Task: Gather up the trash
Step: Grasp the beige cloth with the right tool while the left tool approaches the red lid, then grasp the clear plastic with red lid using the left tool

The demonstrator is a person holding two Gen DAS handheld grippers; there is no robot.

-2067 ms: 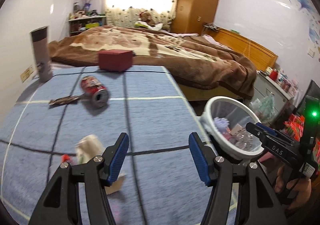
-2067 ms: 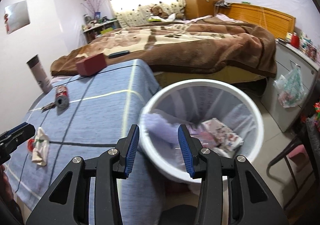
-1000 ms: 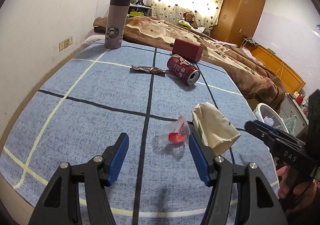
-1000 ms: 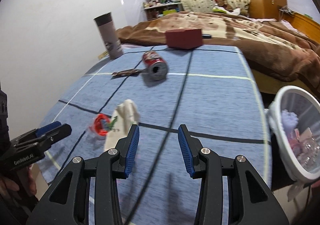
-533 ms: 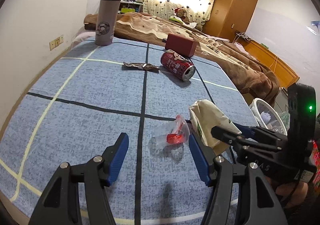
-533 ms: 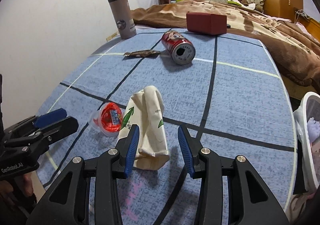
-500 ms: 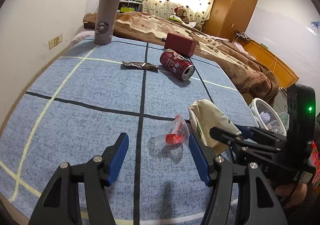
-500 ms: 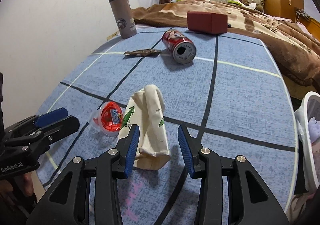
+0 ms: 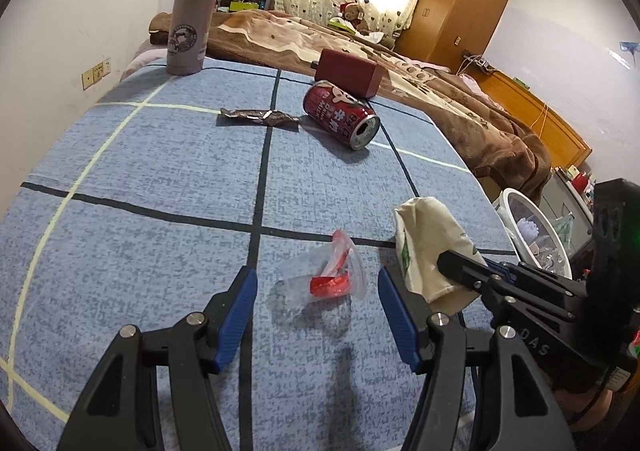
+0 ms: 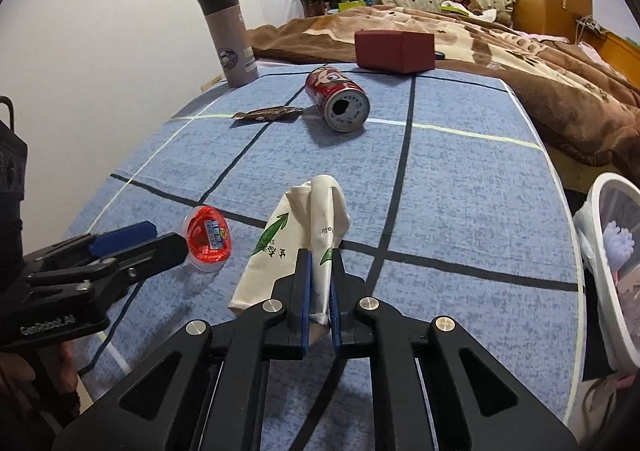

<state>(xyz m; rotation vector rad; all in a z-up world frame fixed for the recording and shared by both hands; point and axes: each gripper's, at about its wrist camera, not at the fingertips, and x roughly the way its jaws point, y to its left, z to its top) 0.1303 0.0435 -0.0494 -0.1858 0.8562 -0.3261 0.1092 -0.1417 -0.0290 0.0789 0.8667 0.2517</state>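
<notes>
Paper bag (image 10: pixel 298 247) pinched in right claw (image 10: pixel 319 291) near tablecloth (image 10: pixel 460 211) edge.

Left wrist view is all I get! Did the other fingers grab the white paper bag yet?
Observer: Yes. The right gripper is shut on the white paper bag, pinching its near end between the blue pads.
Operator: What's printed on the bag?
Observer: A green arrow and green lettering on the side turned to the right wrist camera.
Operator: Is that red thing a lid?
Observer: It's a small clear cup with a red printed lid facing the right wrist camera, just ahead of the left gripper.
Operator: Can you see into the can?
Observer: Yes, the red can lies on its side, its opened top facing that camera.
</notes>
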